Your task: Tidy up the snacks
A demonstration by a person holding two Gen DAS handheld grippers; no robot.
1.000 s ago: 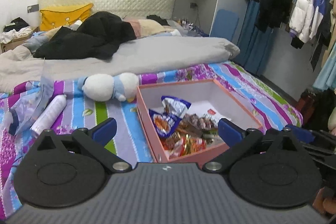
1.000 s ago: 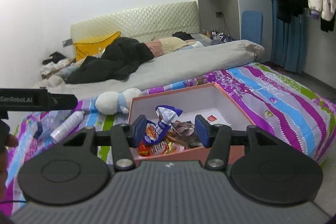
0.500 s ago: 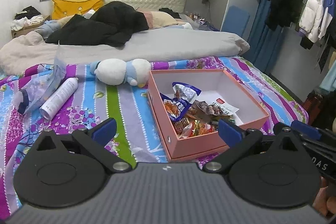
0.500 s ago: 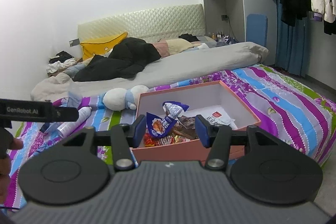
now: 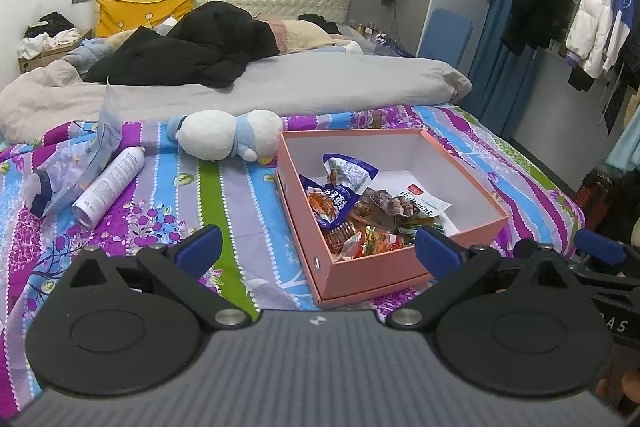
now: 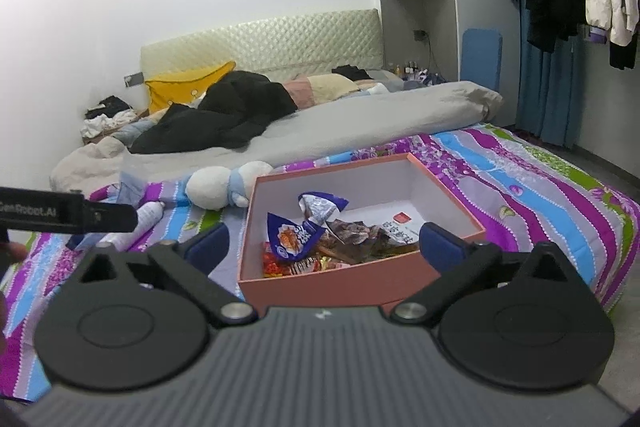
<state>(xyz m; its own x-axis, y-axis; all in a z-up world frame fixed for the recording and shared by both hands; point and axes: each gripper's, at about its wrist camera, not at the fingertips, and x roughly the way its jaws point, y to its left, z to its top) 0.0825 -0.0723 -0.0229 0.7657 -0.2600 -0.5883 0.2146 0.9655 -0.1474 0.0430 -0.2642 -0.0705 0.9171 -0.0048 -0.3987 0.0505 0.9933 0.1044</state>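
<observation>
A pink cardboard box [image 5: 372, 281] lies open on the striped bedspread, with several snack packets piled in its near left corner. On top of the pile is a blue packet [image 5: 338, 201]. My left gripper [image 5: 318, 250] hovers in front of the box, open and empty. In the right wrist view the same box [image 6: 340, 287] and blue packet [image 6: 294, 235] lie just beyond my right gripper [image 6: 324, 246]. Its jaws are opening wide with nothing held between them. The right gripper's blue tip [image 5: 600, 251] also shows at the right edge of the left wrist view.
A white and blue plush toy [image 5: 226, 139] lies just left of the box's far corner. A white spray can [image 5: 110, 187] and a plastic bag [image 5: 68, 171] lie further left. A grey duvet [image 5: 304, 87] and black coat [image 5: 188, 51] cover the far bed. Clothes [image 5: 596, 23] hang at right.
The right gripper's jaws have spread from half-closed to wide. In the left wrist view the box's front wall, earlier hidden behind the gripper, has come into sight.
</observation>
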